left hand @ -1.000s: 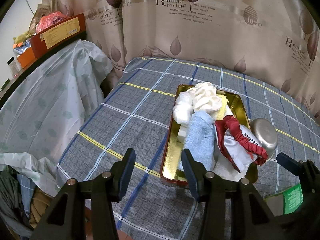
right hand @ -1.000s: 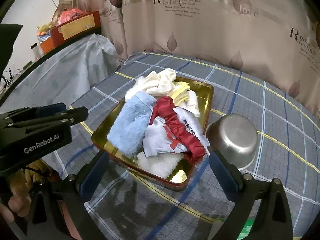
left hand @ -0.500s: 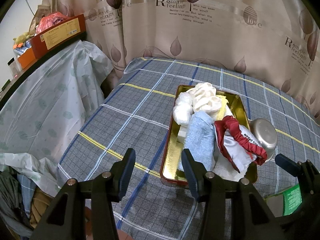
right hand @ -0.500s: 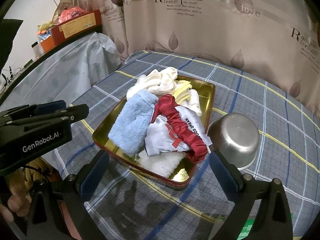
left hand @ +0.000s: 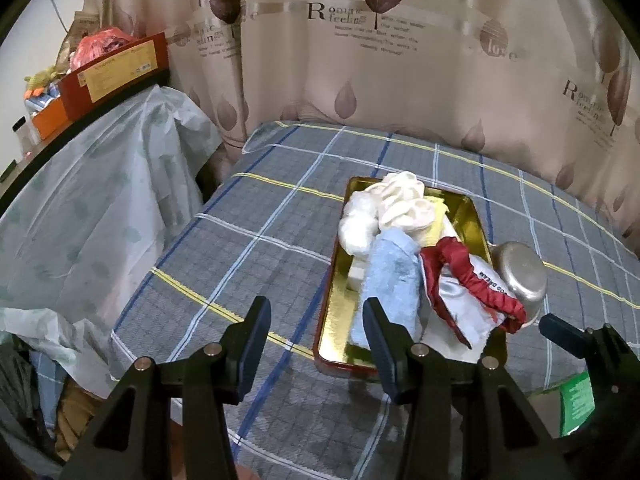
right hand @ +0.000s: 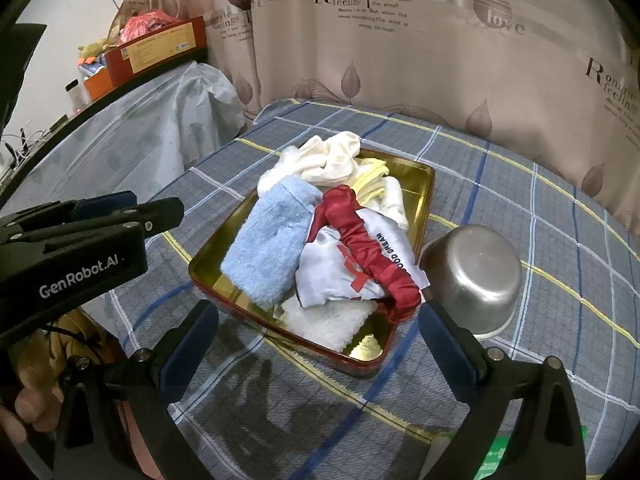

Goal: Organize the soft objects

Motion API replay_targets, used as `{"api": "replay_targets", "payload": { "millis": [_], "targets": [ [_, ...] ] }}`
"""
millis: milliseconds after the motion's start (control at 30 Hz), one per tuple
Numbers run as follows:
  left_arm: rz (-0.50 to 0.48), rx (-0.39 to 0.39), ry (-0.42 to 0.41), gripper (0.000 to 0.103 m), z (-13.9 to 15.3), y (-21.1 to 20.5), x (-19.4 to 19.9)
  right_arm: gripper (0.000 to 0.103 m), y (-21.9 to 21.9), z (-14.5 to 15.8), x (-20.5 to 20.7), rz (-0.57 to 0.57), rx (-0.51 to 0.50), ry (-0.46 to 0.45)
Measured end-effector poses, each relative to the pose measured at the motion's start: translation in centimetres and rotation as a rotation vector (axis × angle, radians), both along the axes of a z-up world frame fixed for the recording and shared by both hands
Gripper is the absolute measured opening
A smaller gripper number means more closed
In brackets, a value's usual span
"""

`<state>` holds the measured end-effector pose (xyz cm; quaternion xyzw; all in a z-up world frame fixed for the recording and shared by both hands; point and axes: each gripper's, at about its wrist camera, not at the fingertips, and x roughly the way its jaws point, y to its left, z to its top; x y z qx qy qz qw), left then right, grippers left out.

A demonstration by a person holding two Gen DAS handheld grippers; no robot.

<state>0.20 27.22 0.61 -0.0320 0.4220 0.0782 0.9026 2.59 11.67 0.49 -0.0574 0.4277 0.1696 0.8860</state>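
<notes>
"GenRobot.AI" on left claw (right hand: 132, 216)

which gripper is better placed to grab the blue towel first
Probably the left gripper: it is open, and its right finger already sits right before the blue towel. The open right gripper faces the white towel.

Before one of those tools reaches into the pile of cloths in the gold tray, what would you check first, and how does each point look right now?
1. Right tool open and empty: ok.
2. Left tool open and empty: ok.
3. Light blue towel lies on top, free to grab: ok.
4. Red-trimmed cloth overlaps neighbouring cloths and might drag them: not ok.
5. Upturned steel bowl sits close beside the gold tray, easy to knock: not ok.
6. Where the cloths should go: cannot tell.
</notes>
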Motion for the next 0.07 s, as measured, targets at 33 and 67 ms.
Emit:
{"api": "replay_targets", "payload": {
  "millis": [33, 67],
  "targets": [
    [0.004, 0.003, 0.003, 0.049, -0.04, 0.00, 0.06, 0.099, 0.06, 0.04, -0.13, -0.001, 0.001, 0.000],
    [0.006, 0.006, 0.004, 0.049, -0.08, -0.02, 0.13, 0.099, 0.04, 0.01, -0.02, 0.000, 0.000, 0.000]
  ]
}}
